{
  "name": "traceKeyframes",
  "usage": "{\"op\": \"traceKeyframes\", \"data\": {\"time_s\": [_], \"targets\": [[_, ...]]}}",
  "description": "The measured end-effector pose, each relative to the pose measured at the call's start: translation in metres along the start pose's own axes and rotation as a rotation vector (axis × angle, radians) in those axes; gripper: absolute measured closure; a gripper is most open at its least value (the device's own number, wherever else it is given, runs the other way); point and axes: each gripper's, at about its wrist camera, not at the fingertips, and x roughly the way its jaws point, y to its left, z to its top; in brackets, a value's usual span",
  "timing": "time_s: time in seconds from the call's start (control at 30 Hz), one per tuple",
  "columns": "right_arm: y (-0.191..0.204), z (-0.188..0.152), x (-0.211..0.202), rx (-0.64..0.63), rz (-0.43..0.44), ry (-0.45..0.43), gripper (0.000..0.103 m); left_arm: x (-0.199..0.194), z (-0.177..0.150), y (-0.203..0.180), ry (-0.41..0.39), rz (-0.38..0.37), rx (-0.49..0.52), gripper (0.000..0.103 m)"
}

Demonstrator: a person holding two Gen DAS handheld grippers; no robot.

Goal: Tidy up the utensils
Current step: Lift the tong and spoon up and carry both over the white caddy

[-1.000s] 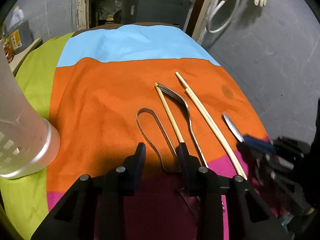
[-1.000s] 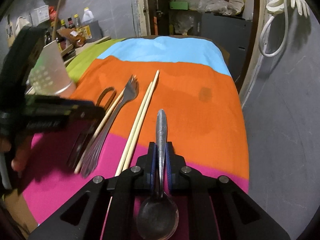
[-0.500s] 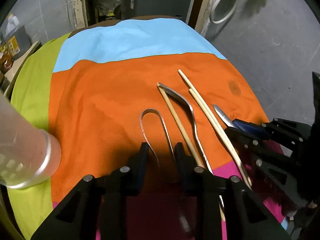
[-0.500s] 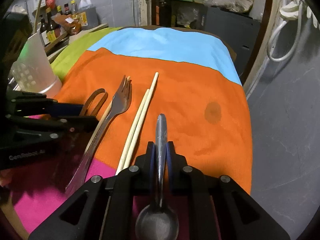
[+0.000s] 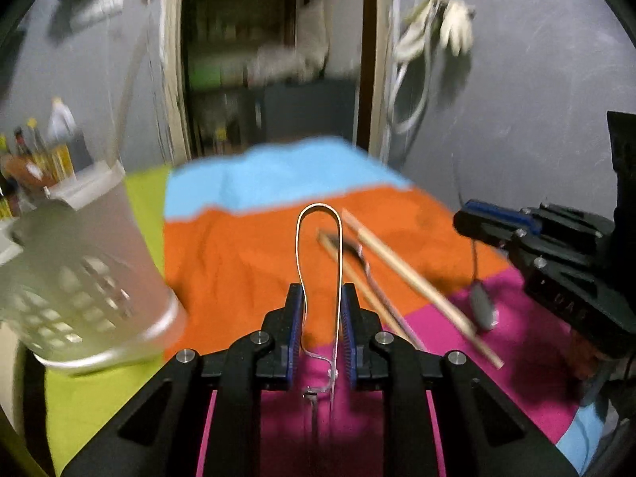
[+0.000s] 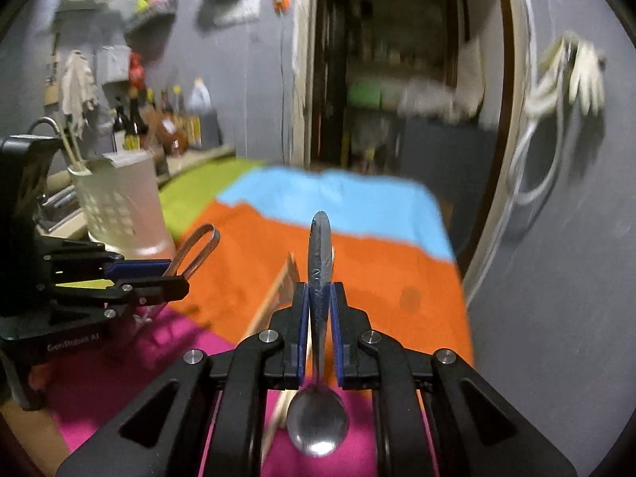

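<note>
Right wrist view, left gripper (image 6: 175, 278) lettered "AI", rest blurred

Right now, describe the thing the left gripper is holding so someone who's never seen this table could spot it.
Start at the striped tablecloth, where orange meets pink. Above it, the left gripper has closed its fingers on the metal tongs, a thin strip bent into a narrow U, loop pointing away. The chopsticks just right of it are straight wood; the spoon sits in the right gripper.
</note>
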Motion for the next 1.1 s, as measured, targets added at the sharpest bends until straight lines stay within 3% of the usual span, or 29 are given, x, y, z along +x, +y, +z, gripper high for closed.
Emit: {"op": "traceKeyframes", "data": {"time_s": [0.27,0.57,0.9,1.1], "targets": [[0.028,0.025,-0.041,-0.027,-0.047,-0.283,0.095,-0.049,0.025,-0.002,-0.281,0.06,-0.05,0.088],[0.049,0.073,-0.058,-0.024,0.023,-0.46,0.095,-0.107,0.058,0.033,-0.436,0.117,-0.095,0.088],[0.086,0.123,-0.04,0.024,0.156,-0.531,0.095,-0.151,0.074,0.104,-0.496,0.245,-0.158,0.088],[0.109,0.147,-0.005,0.078,0.252,-0.484,0.095,-0.152,0.07,0.167,-0.52,0.289,-0.27,0.088]]}}
